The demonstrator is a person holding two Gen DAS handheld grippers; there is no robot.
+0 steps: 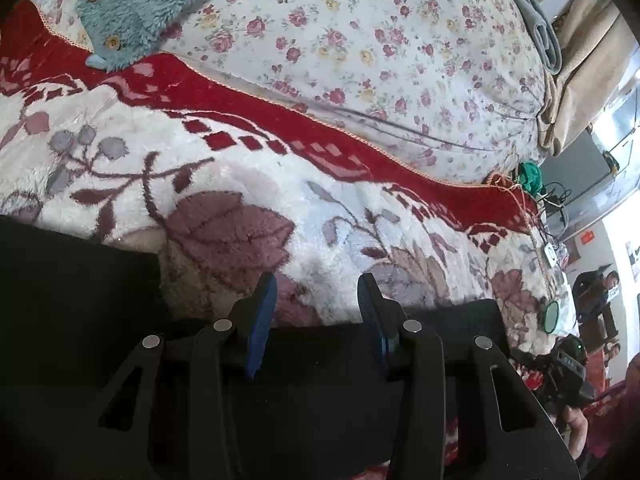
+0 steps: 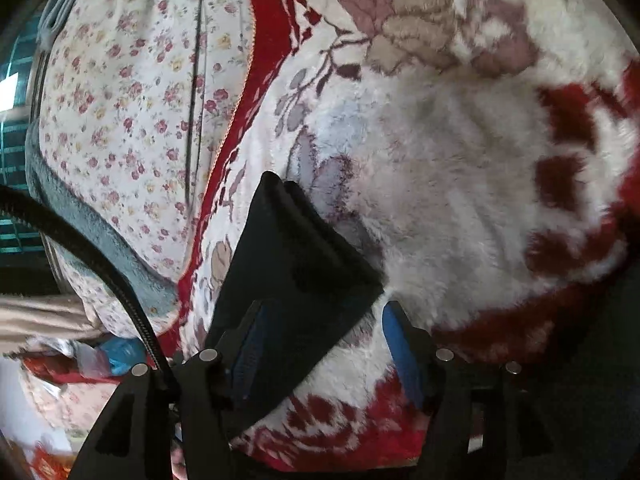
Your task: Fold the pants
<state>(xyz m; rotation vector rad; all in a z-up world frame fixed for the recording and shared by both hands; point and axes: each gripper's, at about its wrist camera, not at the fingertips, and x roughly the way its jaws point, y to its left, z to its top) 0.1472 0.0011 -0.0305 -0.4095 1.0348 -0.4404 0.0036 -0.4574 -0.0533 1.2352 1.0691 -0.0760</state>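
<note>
Black pants lie folded on a plush red-and-white blanket — both grippers spread wide.

The left gripper (image 1: 316, 292) hovers over the pants (image 1: 316, 360) at lower centre; the right gripper (image 2: 324, 320), lower centre, straddles a pants (image 2: 288, 264) corner without pinching it. A floral quilt (image 1: 380, 40) fills the upper frame.

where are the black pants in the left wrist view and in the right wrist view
Left wrist view: the black pants fill the lower left and run under the open left gripper.
Right wrist view: the pants sit at lower centre, a folded corner pointing up, between the open right gripper fingers.
Shared landmark: the red border of the plush blanket.
</note>
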